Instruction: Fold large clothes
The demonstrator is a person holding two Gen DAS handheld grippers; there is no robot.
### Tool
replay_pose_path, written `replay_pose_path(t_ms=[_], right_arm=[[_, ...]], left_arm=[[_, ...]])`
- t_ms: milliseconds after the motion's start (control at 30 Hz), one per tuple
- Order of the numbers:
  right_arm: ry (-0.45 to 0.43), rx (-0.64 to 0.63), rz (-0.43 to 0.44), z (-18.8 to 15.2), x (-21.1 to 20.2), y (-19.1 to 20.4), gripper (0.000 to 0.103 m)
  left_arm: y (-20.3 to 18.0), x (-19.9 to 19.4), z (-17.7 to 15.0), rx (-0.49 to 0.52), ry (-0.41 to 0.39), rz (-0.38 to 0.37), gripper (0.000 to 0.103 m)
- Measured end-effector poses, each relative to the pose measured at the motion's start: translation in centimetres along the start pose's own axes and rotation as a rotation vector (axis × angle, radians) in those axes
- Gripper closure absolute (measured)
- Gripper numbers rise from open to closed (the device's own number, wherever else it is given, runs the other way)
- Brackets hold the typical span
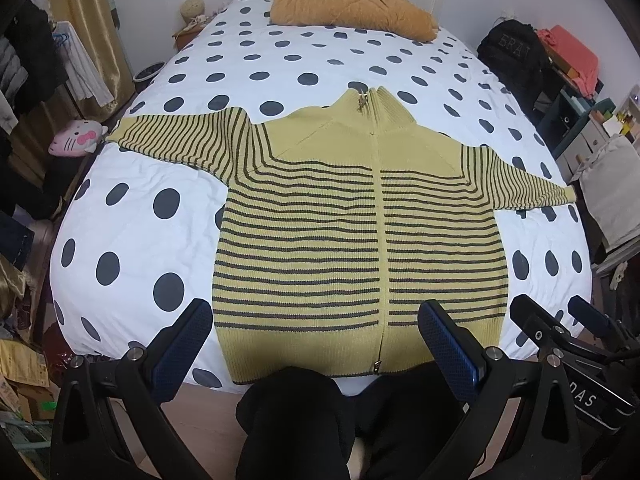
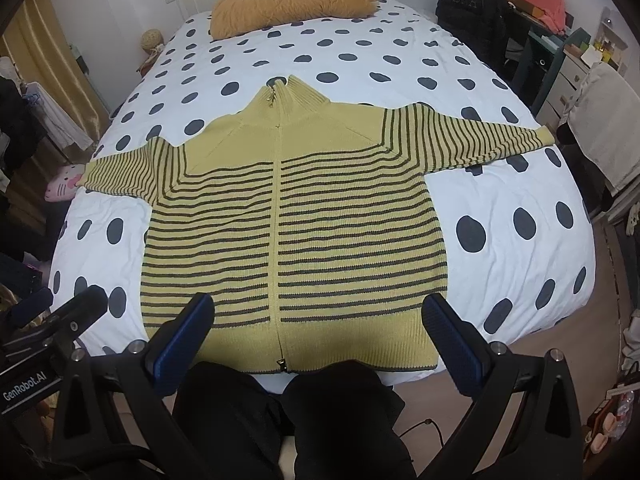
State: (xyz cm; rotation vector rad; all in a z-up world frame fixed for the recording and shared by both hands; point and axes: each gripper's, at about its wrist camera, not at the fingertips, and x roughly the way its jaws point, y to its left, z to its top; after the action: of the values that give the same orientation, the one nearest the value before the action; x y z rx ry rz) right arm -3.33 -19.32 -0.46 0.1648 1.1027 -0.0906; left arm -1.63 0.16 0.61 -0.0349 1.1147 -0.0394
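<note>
— Fingers [image 1: 448,344] on our left gripper [image 1: 316,344] spread wide, holding nothing. Our right gripper [image 2: 316,332]?

— Equally wide, empty, above the hem.

— We see the cardigan [image 1: 360,240] flat on the bed [image 1: 132,208], zipped, sleeves out sideways, collar toward the pillow [image 1: 352,8].

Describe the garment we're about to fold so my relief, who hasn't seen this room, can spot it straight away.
Start from the bed with its white cover printed with big dark dots. Lying flat across its near half, face up with both sleeves spread wide, is the cardigan. Nothing else on the bed resembles it: it is yellow knit with thin dark stripes, zipped up the front to a high collar, while the only other item is a plain orange bundle by the headboard.
</note>
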Motion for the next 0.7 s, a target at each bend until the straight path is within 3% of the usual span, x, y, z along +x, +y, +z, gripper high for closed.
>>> replay_pose_path(t_ms=[700], right_arm=[[-0.008, -0.005, 0.017, -0.11, -0.2, 0.15, 0.0]], left_arm=[[0.25, 0.01, -0.2, 0.005, 0.015, 0.004, 0.0]])
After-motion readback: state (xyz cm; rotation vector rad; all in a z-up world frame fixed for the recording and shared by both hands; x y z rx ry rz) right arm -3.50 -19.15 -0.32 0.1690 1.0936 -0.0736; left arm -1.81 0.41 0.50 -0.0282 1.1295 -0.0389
